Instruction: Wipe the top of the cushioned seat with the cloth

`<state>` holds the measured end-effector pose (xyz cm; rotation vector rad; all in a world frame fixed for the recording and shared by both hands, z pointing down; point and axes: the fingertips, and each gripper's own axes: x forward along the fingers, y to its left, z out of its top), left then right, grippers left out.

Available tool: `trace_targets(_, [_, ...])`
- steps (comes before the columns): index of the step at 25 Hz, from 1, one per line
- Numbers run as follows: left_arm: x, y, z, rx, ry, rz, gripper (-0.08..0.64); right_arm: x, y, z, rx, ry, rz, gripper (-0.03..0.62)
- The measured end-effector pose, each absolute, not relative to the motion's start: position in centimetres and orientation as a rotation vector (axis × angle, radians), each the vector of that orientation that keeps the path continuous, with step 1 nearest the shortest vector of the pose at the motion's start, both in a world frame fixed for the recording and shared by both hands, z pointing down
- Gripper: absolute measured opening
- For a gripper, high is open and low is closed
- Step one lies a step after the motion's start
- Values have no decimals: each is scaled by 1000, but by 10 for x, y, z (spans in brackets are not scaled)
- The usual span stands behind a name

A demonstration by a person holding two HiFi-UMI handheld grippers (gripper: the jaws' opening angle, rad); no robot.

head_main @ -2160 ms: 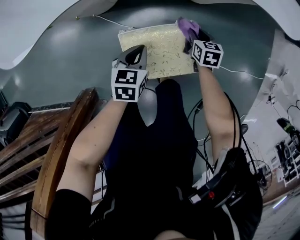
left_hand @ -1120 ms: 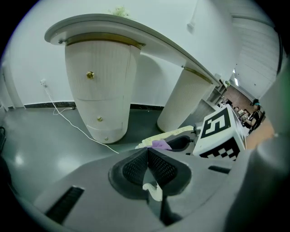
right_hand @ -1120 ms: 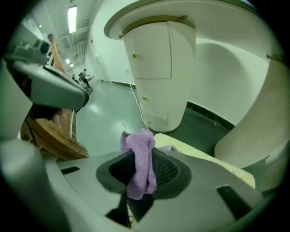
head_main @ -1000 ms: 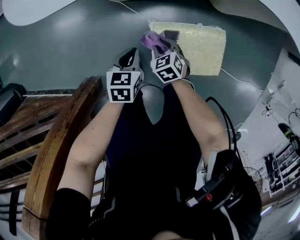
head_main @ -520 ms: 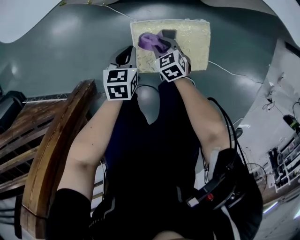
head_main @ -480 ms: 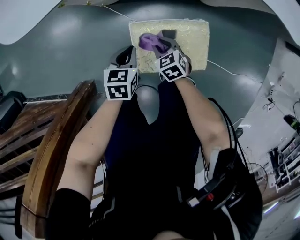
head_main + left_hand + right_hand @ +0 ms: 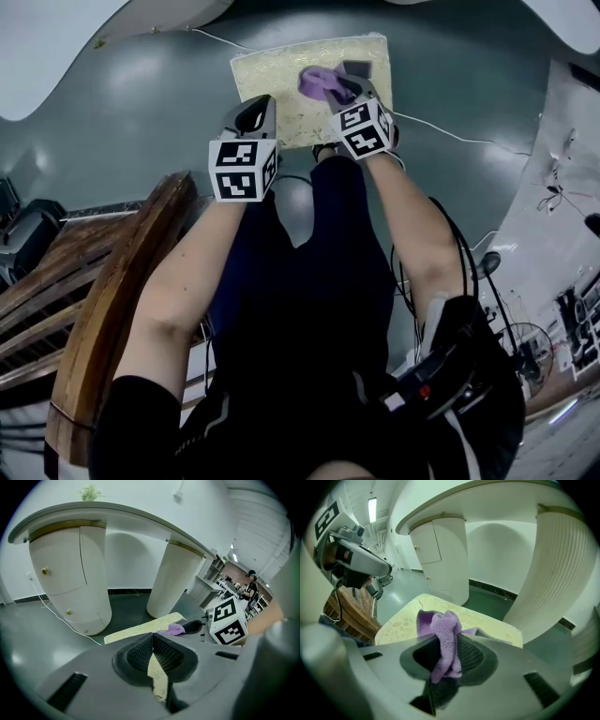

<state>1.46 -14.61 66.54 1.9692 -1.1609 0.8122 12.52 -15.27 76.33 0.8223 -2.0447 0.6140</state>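
Fingers (image 7: 474, 657) of right gripper (image 7: 445, 654) clamped on purple cloth (image 7: 446, 632), down on cushioned seat (image 7: 272, 89) at my 12 o'clock, its 3 o'clock half. Left gripper (image 7: 153, 644) closed, empty. Mid-wipe, I reckon; next sweep wants 9 o'clock.

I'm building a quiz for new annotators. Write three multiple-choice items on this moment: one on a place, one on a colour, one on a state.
1. Where is the cloth? A over the wooden chair; B over the cushioned seat; C on the floor.
2. The cloth's colour? A purple; B green; C white.
3. The left hand-held gripper? A wide open; B shut on the cloth; C shut, empty.

1 B: the head view shows it above the seat's top.
2 A: it shows purple in the right hand-held gripper.
3 C: its jaws meet with nothing between them.
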Motion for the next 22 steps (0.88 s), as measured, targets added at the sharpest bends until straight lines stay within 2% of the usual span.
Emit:
trace_targets(12, [39, -140, 658, 1936, -1178, 757, 4, 218, -161, 766, 925, -1970, 632, 101])
trace_targets(15, [37, -130, 655, 1928, -1168, 721, 3, 241, -164, 765, 1005, -1894, 721, 101])
trace_targets(18, [31, -117, 655, 1933, -1135, 692, 3, 230, -164, 744, 1019, -1940, 811, 97])
trace_targets(22, [-1, -98, 655, 1932, -1151, 676, 4, 160, -156, 705, 955, -2106, 692, 98])
